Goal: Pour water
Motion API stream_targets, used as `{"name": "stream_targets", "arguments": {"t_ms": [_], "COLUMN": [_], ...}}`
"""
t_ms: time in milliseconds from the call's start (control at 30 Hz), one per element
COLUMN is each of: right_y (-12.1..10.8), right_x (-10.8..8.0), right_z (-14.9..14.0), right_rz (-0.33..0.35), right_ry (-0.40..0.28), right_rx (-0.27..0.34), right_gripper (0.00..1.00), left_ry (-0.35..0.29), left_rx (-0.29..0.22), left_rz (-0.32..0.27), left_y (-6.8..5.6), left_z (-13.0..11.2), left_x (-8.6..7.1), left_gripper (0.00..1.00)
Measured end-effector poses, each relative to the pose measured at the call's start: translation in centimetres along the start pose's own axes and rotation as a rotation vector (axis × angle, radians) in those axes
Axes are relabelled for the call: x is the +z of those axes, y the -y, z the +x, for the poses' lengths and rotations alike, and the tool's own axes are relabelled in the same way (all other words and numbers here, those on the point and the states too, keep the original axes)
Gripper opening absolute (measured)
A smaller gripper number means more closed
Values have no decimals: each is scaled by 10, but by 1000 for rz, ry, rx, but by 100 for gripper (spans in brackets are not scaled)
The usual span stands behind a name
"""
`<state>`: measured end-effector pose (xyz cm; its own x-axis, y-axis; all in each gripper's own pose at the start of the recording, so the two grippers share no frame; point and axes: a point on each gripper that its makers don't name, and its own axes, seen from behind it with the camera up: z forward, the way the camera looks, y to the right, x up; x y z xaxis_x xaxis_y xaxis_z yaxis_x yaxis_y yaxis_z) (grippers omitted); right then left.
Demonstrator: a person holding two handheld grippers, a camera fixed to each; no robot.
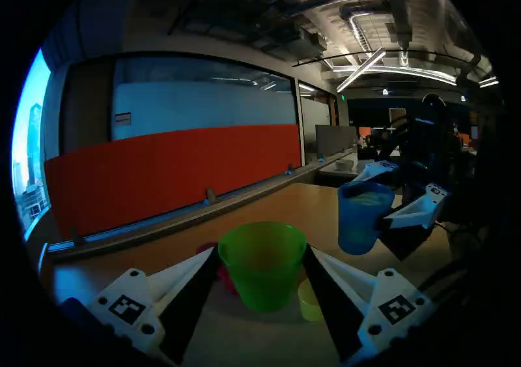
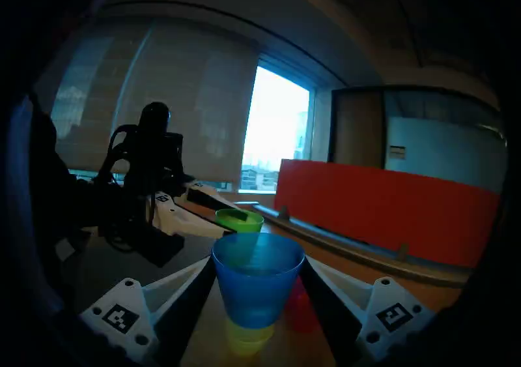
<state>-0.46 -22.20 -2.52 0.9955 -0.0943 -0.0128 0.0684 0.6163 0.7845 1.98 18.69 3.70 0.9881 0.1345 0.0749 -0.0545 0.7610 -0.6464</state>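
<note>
The wooden table (image 1: 286,204) lies under both cups. The left gripper (image 1: 260,253) is clenched on the green cup (image 1: 262,269), one finger pressing each side, and holds it upright above the tabletop. In the left gripper view, the right gripper (image 1: 371,201) is to the right of the green cup and a little higher. Its two fingers are closed on the blue cup (image 1: 360,218), which is well apart from the green one.

In the right gripper view, the blue cup (image 2: 258,289) sits between that gripper's fingers (image 2: 258,263) and the green cup (image 2: 239,220) shows just beyond its rim, in the left gripper (image 2: 225,222).

A small yellow cup (image 1: 310,300) stands on the table just right of the green cup. A red cup (image 1: 223,276) is half hidden at the green cup's left.
</note>
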Motion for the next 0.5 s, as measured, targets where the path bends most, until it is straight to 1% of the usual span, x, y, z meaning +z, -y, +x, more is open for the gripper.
{"name": "stream_targets", "arguments": {"t_ms": [500], "right_y": [-3], "right_x": [10], "right_z": [11], "right_rz": [11], "right_ry": [25], "right_rx": [-43], "right_gripper": [91], "left_ry": [5], "left_rx": [-9], "left_rz": [-43], "left_y": [-26], "left_z": [-2], "left_x": [-18], "left_gripper": [89]}}
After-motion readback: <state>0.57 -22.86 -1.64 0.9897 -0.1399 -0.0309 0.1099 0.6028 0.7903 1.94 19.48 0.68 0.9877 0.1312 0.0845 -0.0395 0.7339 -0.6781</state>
